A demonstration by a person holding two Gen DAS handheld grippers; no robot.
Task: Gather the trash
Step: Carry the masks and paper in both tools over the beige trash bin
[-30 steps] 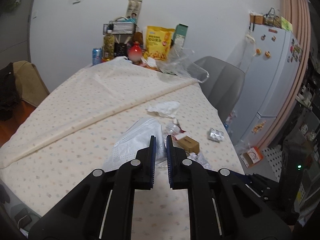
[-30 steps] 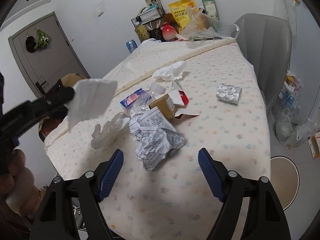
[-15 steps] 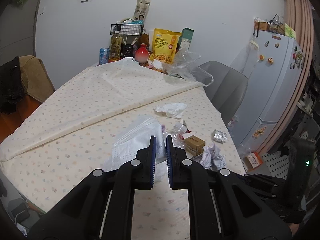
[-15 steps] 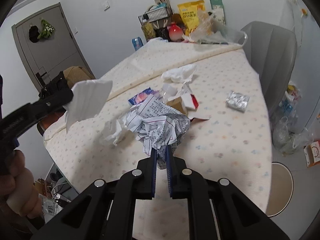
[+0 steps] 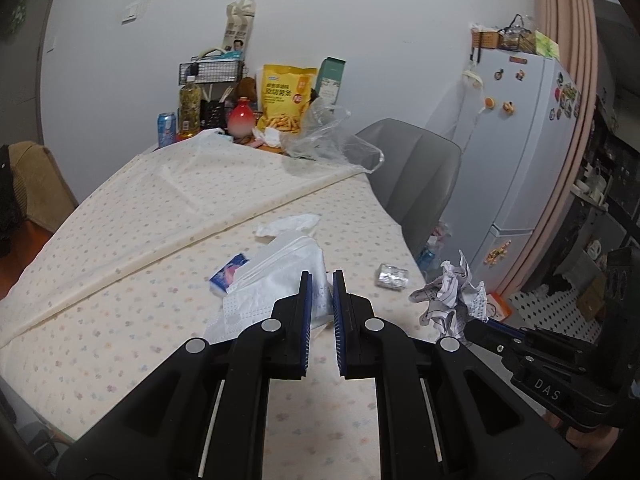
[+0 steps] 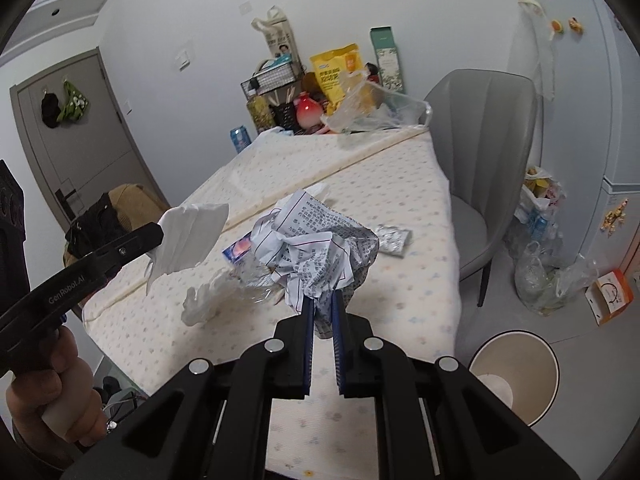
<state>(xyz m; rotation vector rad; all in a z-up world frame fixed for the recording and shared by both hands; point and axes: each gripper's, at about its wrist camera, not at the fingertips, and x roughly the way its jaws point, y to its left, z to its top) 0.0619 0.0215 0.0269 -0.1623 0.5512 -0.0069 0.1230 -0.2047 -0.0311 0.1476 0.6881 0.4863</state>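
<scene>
Left claw (image 5: 320, 280): clamped on white face mask (image 5: 276, 276), held above table (image 5: 120, 248)
Right claw (image 6: 323, 300): pinching crumpled printed paper (image 6: 316, 248) (lifted clear); bin (image 6: 516, 372) on floor right of the table

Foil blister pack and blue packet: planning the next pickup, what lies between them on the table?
In the left wrist view the held face mask hides the stretch between blue packet and foil blister pack.

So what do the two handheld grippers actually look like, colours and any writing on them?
Both are matte black plastic with angular, cut-out frames, silver round bolt heads at the pivots, and blue ribbed pads lining the jaws. The left gripper carries white "GenRobot.AI" lettering along its side; the right gripper shows "DAS" on its body. No cables or sleeves are visible.
</scene>
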